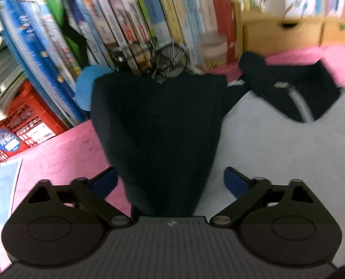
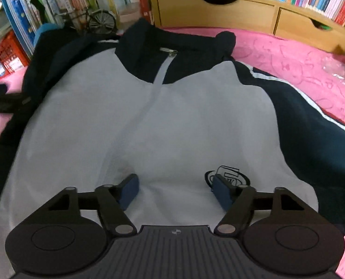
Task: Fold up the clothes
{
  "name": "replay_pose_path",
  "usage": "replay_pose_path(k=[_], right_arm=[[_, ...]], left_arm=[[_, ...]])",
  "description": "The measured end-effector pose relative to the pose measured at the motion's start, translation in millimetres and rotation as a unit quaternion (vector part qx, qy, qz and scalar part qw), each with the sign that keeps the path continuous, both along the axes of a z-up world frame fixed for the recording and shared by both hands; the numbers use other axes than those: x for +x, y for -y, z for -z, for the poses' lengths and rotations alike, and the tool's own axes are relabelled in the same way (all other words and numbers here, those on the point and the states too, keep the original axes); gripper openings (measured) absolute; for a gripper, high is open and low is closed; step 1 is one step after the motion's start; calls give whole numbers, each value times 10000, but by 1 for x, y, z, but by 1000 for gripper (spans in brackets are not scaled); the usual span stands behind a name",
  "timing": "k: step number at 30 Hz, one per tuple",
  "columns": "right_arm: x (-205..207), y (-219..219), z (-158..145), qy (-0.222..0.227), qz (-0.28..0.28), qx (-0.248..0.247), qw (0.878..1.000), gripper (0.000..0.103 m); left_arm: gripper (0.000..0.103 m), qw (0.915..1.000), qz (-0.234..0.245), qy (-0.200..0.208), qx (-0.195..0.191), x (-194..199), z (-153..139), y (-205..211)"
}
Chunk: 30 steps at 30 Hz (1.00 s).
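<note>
The jacket (image 2: 172, 116) lies flat on the pink bed (image 2: 300, 58), front up. It is grey in the middle w/ a dark collar (image 2: 146, 44) and a zip (image 2: 158, 74) shut down the front.

The right sleeve (image 2: 311, 121) is dark w/ a white stripe. It lies out to the side, not folded in. The left sleeve (image 1: 158, 127) is in the left cam view. It looks like it lies over the left edge of the jacket, reaching toward the books (image 1: 126, 11), but that pic is blurry, so I can't tell if it is folded in or just lying there.

The left hand-held gripper (image 1: 170, 183) hangs over the low end of that sleeve. Its 2 fingers are wide apart, one on each side of the cloth, gripping nothing. The right hand-held gripper (image 2: 174, 190) is low over the grey front, near the logo (image 2: 228, 176). Its fingers are apart too, w/ nothing between them.

How far along? The jacket is spread out and smooth, zip shut. No fold shows in the body. The right sleeve is out. So most of the folding is left: sleeves in, sides in, then bottom up to the collar. The left side may be partly in, but I can't be sure.
</note>
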State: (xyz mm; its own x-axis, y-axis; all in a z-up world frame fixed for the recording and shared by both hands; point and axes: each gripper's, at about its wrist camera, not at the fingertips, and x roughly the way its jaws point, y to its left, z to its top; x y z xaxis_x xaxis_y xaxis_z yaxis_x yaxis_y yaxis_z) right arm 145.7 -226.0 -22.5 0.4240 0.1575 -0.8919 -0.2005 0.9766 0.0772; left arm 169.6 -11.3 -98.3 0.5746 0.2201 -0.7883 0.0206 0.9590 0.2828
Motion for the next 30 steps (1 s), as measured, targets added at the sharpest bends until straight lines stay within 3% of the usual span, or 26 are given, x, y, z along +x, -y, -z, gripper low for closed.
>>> replay_pose_path(k=[3,4,6,7,9,10,12,16,18,21,23,24,25,28,30], right_arm=[[-2,2,9,118,-106,-184,9997,87],[-4,4,11,163,-131,-229,9995,89],[-9,9,15,245,-135,-245,9993,96],[-9,9,18,257,-104,-247,9993,98],[-7,12,22,268,-23,-252,9993,103],[-6,13,24,275,5,-252,9993,103],[-6,13,26,305,3,-273,9992,103],[-6,14,27,364,-8,-267,9990,103],[-6,15,28,422,1,-256,9988,103],[-7,17,29,508,16,-240,9984,103],[-8,18,30,568,27,-229,9981,103],[-10,18,30,612,42,-221,9979,103],[-11,19,30,654,57,-214,9976,103],[-14,18,30,741,103,-203,9970,103],[-15,17,30,758,106,-205,9969,103]], left_arm=[[38,9979,-11,-12,-649,1,-7,-19],[23,9981,-142,97,-599,-2,-13,-26],[16,9958,-724,537,155,-16,-31,-43],[19,9918,-1066,658,253,-21,-39,-62],[22,9845,-1674,528,-22,-32,-47,-108],[29,9807,-1904,430,-134,-40,-48,-128],[40,9795,-1985,253,-221,-59,-44,-146],[44,9765,-2086,-99,-531,-94,-36,-153],[42,9762,-1972,-225,-870,-106,-35,-147],[44,9847,-1250,-75,-1215,-118,-52,-125],[67,9887,-755,175,-1286,-118,-68,-108],[86,9899,-612,359,-1224,-113,-74,-97],[92,9913,-520,520,-1096,-102,-76,-84],[103,9942,-422,760,-638,-60,-70,-54],[102,9963,-493,553,-445,-27,-49,-49]])
